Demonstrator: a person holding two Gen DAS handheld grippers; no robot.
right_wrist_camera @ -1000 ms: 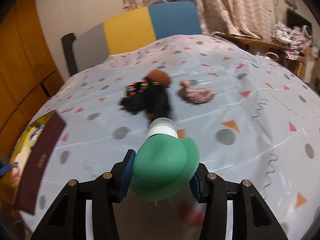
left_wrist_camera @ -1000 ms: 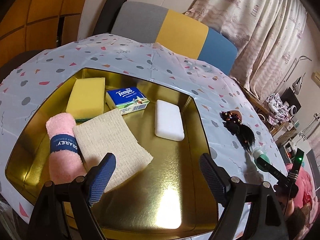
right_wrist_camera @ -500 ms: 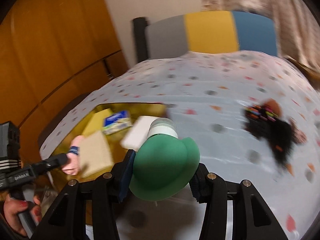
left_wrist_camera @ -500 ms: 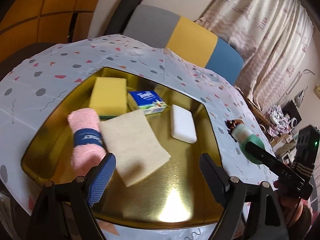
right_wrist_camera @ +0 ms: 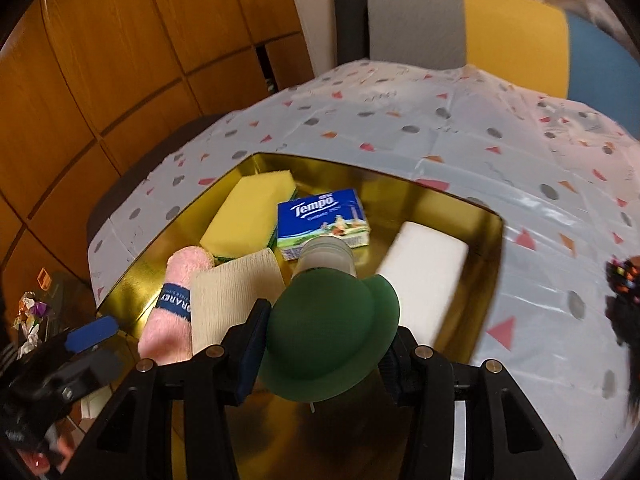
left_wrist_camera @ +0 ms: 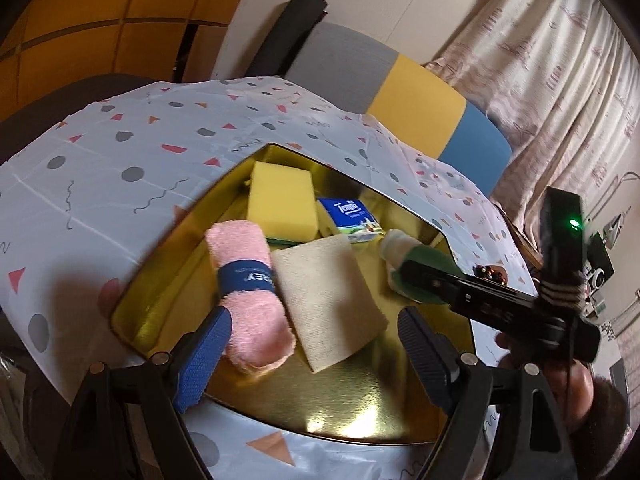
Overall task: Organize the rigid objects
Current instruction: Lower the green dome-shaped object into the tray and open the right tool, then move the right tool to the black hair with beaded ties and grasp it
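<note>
A gold tray (left_wrist_camera: pixel 400 412) (right_wrist_camera: pixel 460 204) lies on the patterned tablecloth. In it are a yellow sponge (left_wrist_camera: pixel 280 204) (right_wrist_camera: pixel 248 212), a blue Tempo tissue pack (left_wrist_camera: pixel 352 216) (right_wrist_camera: pixel 324 220), a pink rolled towel (left_wrist_camera: pixel 248 292) (right_wrist_camera: pixel 172 304), a beige cloth (left_wrist_camera: pixel 328 300) (right_wrist_camera: pixel 232 300) and a white block (right_wrist_camera: pixel 424 276). My right gripper (right_wrist_camera: pixel 320 352) is shut on a green bottle with a pale cap (right_wrist_camera: pixel 332 336) (left_wrist_camera: pixel 416 268), held over the tray's middle. My left gripper (left_wrist_camera: pixel 312 356) is open and empty at the tray's near edge.
A dark hair accessory (right_wrist_camera: pixel 620 292) (left_wrist_camera: pixel 490 270) lies on the cloth right of the tray. A chair with grey, yellow and blue back (left_wrist_camera: pixel 404 92) (right_wrist_camera: pixel 512 44) stands behind the table. Wooden panels (right_wrist_camera: pixel 120 80) are at the left.
My right gripper has carried the green bottle leftward from the open tablecloth to above the tray. The left gripper's view has shifted closer to the tray's left side.
</note>
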